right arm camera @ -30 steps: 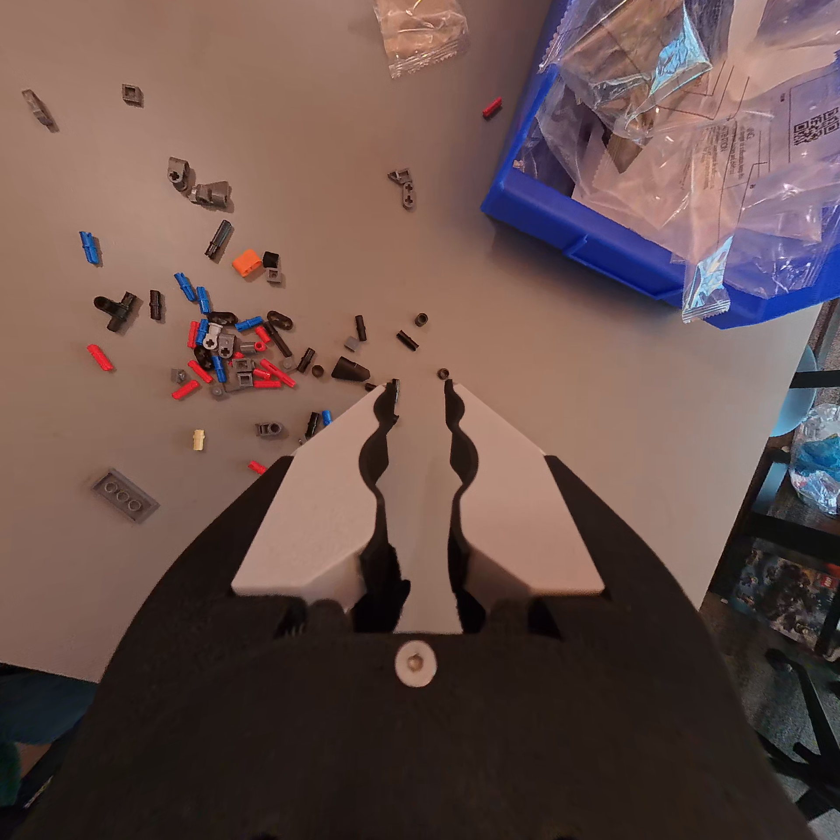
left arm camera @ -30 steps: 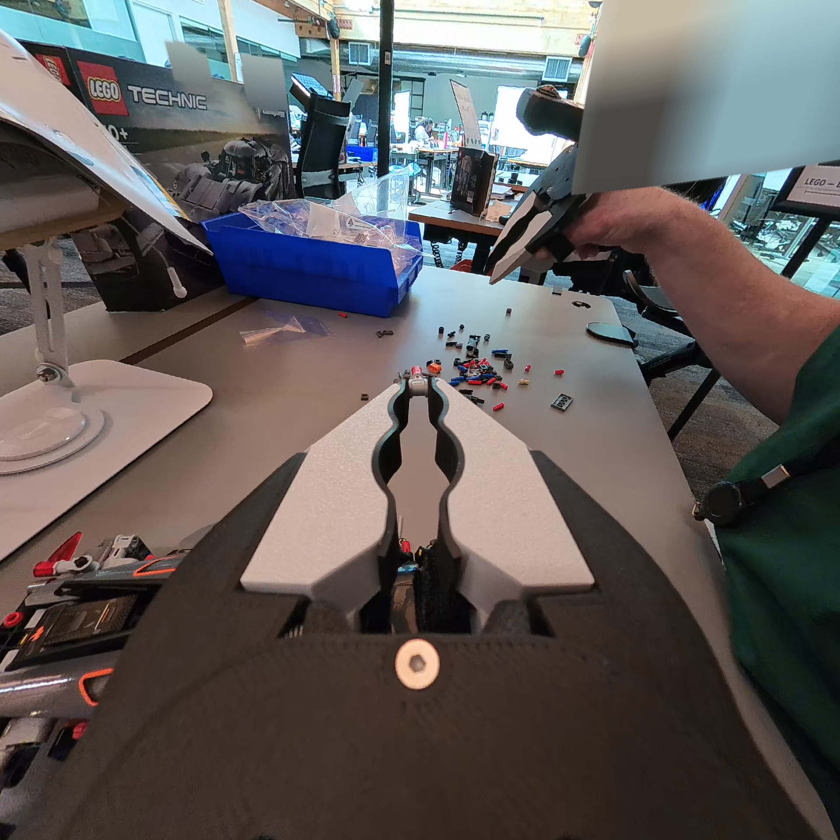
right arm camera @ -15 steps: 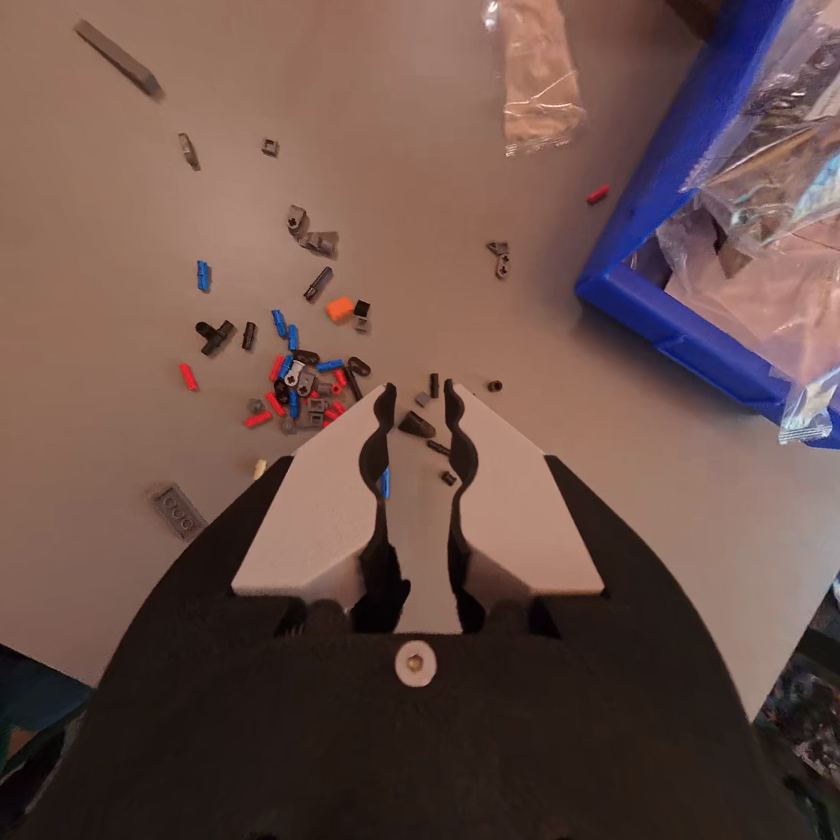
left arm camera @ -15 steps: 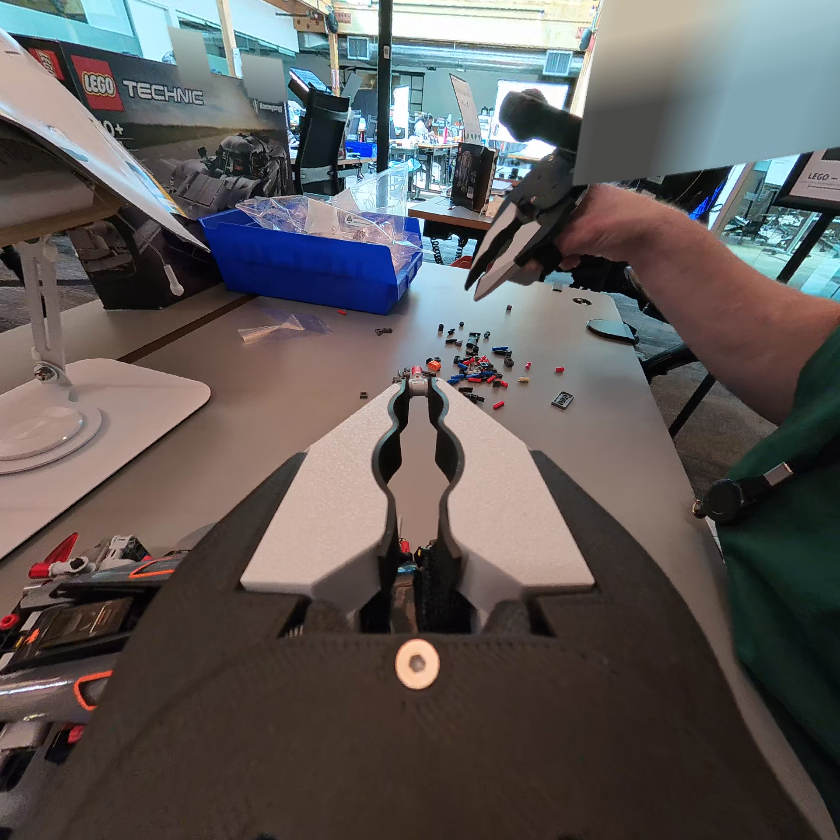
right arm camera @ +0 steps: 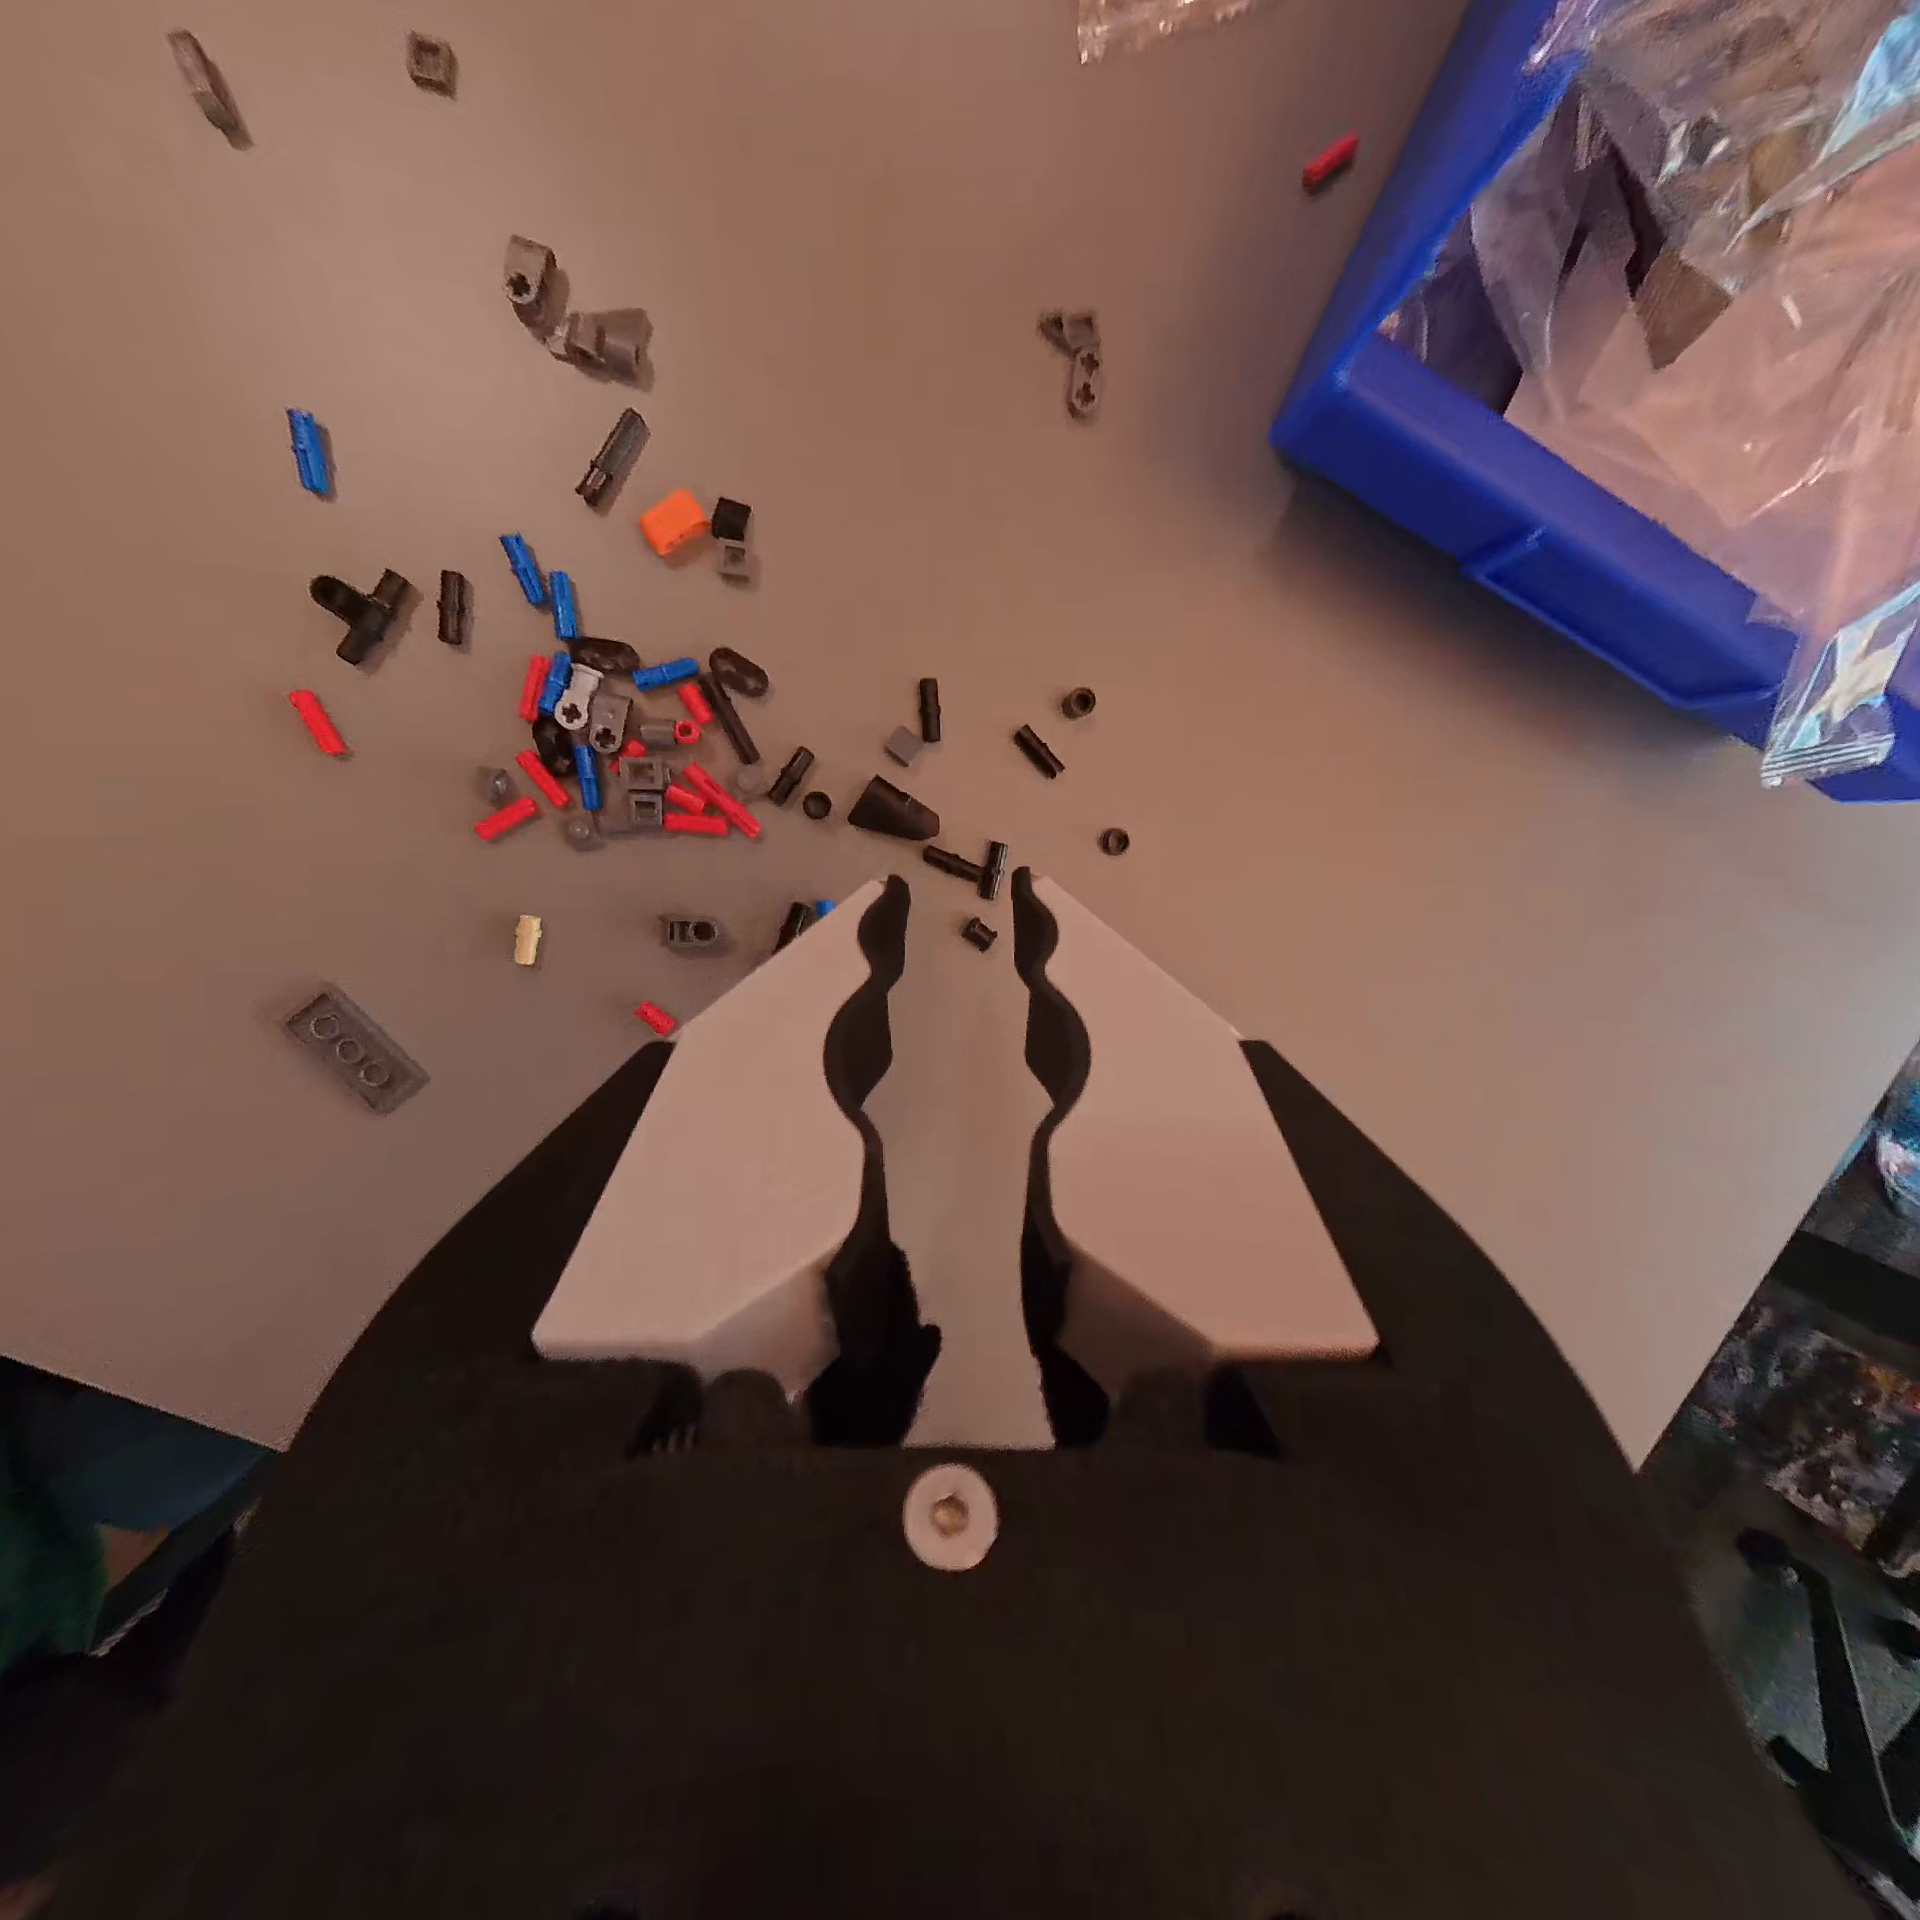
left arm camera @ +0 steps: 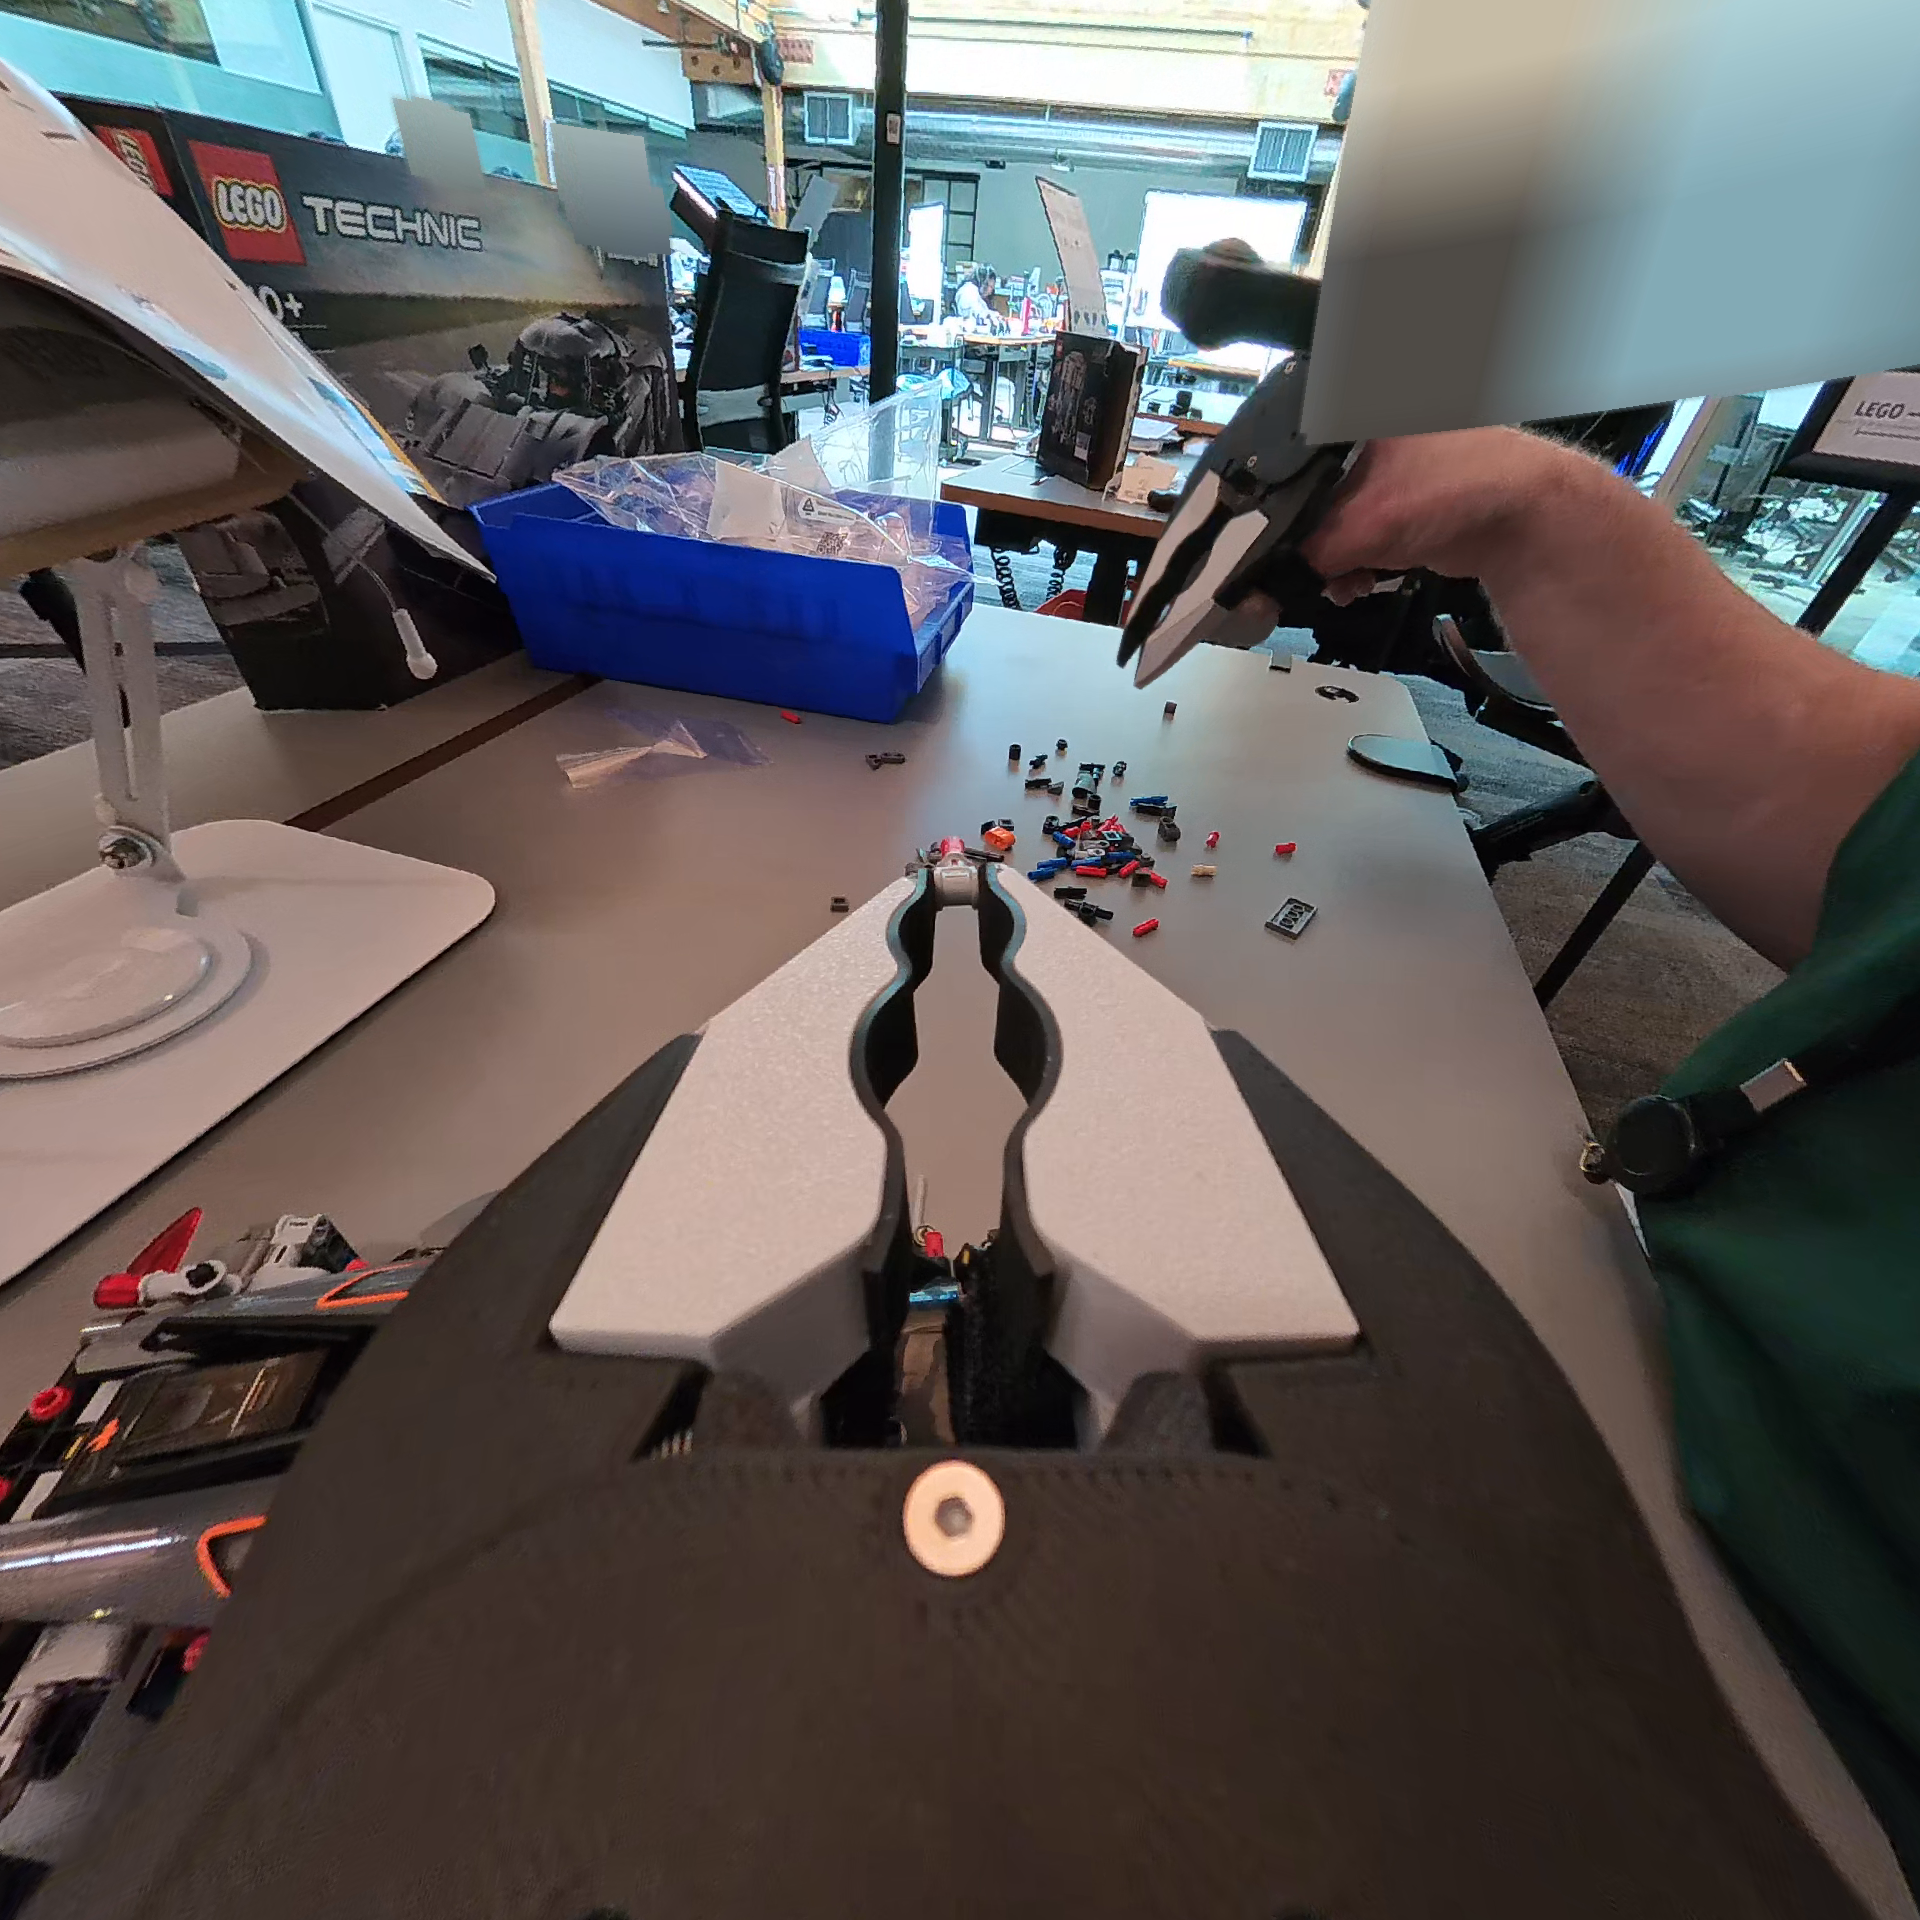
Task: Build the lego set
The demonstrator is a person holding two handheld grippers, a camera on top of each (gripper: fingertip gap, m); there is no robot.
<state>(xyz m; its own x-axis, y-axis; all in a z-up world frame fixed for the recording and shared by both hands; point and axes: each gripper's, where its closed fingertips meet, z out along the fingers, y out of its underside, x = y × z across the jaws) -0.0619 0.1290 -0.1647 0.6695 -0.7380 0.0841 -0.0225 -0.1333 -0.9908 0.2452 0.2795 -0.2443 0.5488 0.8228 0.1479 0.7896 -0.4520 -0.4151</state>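
While a small grey-and-red piece (left arm camera: 952, 881) was held pinched in the left hand-held gripper (left arm camera: 954, 883), the right hand-held gripper (right arm camera: 958, 883), empty and narrowly parted, was poised above loose pieces (right arm camera: 634, 748) scattered on the desk (right arm camera: 1195, 644). Step judged: picking; a precise descent onto one black pin (right arm camera: 977, 931) was called for.

A big dark box (left arm camera: 416, 312) at the far left edge of the table (left arm camera: 644, 935) bears a red logo and white letters. A framed white sign (left arm camera: 1870, 426) beyond the right edge bears dark print.
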